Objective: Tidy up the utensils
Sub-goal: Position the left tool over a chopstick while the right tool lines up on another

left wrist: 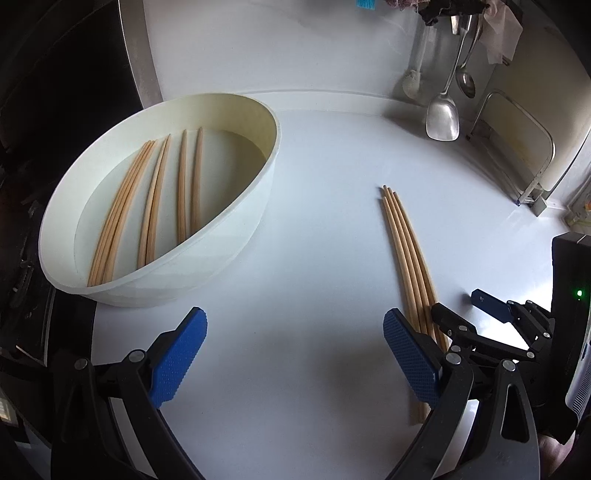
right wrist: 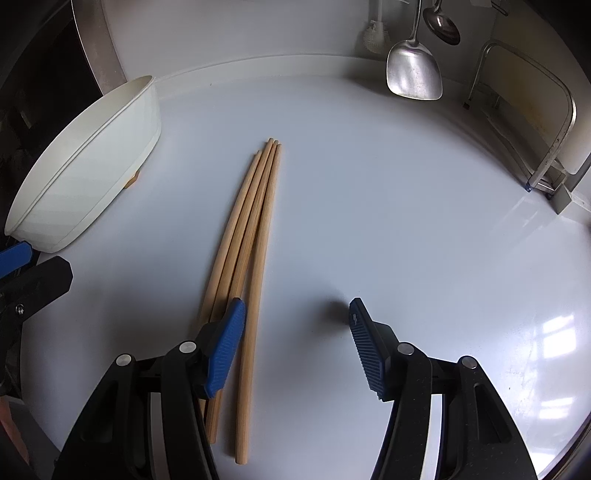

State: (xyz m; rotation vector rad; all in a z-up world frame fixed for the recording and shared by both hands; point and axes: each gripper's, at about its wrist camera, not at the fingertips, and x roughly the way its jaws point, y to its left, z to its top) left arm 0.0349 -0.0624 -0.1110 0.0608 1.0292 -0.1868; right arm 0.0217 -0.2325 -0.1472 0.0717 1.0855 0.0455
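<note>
Several wooden chopsticks lie bundled on the white counter, also in the left wrist view as chopsticks. My right gripper is open low over their near ends. Its left pad sits above most of the bundle, and the rightmost stick runs between the jaws, untouched. My left gripper is open over bare counter with nothing between its fingers, just left of the bundle. A white oval basin at the left holds several more chopsticks. The right gripper shows at the bundle's near end.
A metal spatula, a ladle and a brush hang at the back wall. A metal rack with a pale board stands at the right. The basin borders a dark area at the left.
</note>
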